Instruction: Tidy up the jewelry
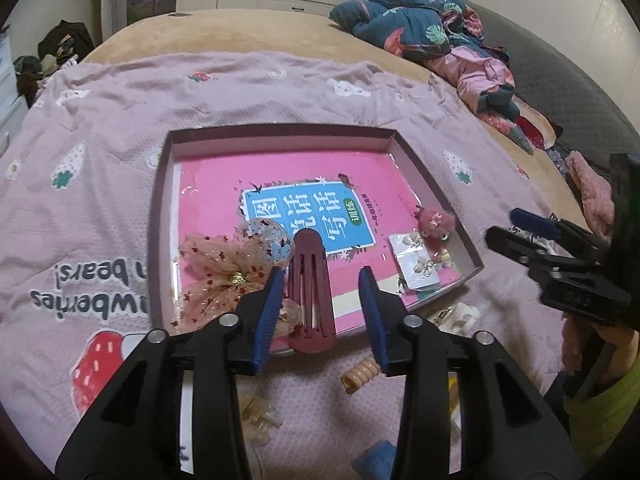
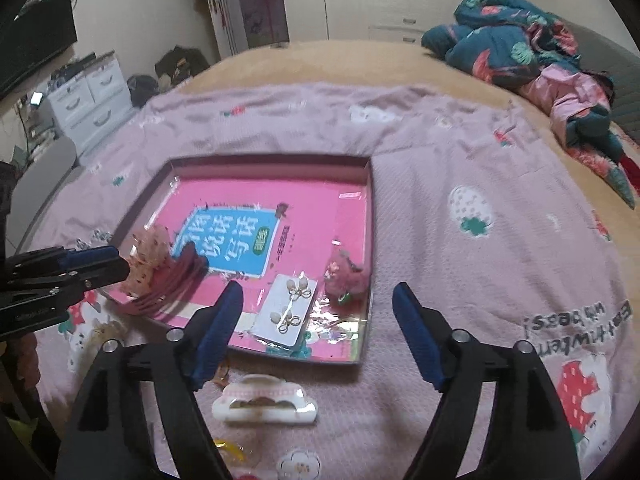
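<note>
A shallow dark tray (image 1: pixel 160 184) lined with a pink book lies on the bed; it also shows in the right wrist view (image 2: pixel 370 216). A maroon hair clip (image 1: pixel 310 292) lies over the tray's near edge, between the fingers of my open left gripper (image 1: pixel 322 300) and touching neither. Beside it is a sheer red-dotted bow (image 1: pixel 228 264). A white earring card (image 2: pixel 286 308) and a pink fluffy clip (image 2: pixel 346 276) sit in the tray. My right gripper (image 2: pixel 316 324) is open and empty above a white claw clip (image 2: pixel 264 400) on the blanket.
A beige coil hair tie (image 1: pixel 360 374) and a pale clip (image 1: pixel 260 416) lie on the pink strawberry blanket (image 1: pixel 120 128) before the tray. Crumpled bedding (image 2: pixel 520 48) is piled at the far right. White drawers (image 2: pixel 88 100) stand at the left.
</note>
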`<state>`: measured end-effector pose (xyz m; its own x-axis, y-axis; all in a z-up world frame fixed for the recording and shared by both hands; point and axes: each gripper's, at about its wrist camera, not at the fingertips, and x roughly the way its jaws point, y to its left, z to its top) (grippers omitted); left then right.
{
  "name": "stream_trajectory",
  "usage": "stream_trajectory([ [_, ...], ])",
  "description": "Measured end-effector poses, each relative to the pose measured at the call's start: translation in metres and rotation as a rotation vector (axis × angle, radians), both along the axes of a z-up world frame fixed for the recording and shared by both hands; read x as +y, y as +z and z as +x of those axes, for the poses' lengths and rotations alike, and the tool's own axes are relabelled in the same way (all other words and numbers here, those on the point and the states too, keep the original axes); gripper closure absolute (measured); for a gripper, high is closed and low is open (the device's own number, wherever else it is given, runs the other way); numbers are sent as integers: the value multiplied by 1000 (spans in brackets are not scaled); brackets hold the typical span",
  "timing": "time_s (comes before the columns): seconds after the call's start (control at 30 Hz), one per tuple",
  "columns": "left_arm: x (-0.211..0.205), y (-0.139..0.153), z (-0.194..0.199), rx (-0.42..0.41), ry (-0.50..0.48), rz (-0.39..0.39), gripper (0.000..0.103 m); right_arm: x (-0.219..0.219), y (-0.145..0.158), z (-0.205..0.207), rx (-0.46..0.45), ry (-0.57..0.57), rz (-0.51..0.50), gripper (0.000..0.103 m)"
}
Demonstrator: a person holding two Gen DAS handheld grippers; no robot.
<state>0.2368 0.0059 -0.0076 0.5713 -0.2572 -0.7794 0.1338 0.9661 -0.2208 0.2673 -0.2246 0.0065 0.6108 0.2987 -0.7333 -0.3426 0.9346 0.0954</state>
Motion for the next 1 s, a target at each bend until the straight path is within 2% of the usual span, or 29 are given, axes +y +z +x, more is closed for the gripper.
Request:
stream_trajectory([
  [0.1, 2, 11, -7, -16, 8, 1, 64, -6, 15, -9, -36, -9, 7, 15],
  [0.17, 4, 19, -12, -30, 15, 1, 55, -9, 26, -16, -60, -12, 13, 14],
  [0.57, 9, 62, -42, -111, 46, 10, 21, -19, 75, -51, -164, -12, 37, 9],
  [0.73, 15, 79, -59, -150, 65, 3, 15, -20, 92, -71, -206, 3, 47, 9],
  [1.0, 23, 87, -82, -177, 88, 0, 13, -22, 110, -101, -257, 21, 56, 7],
])
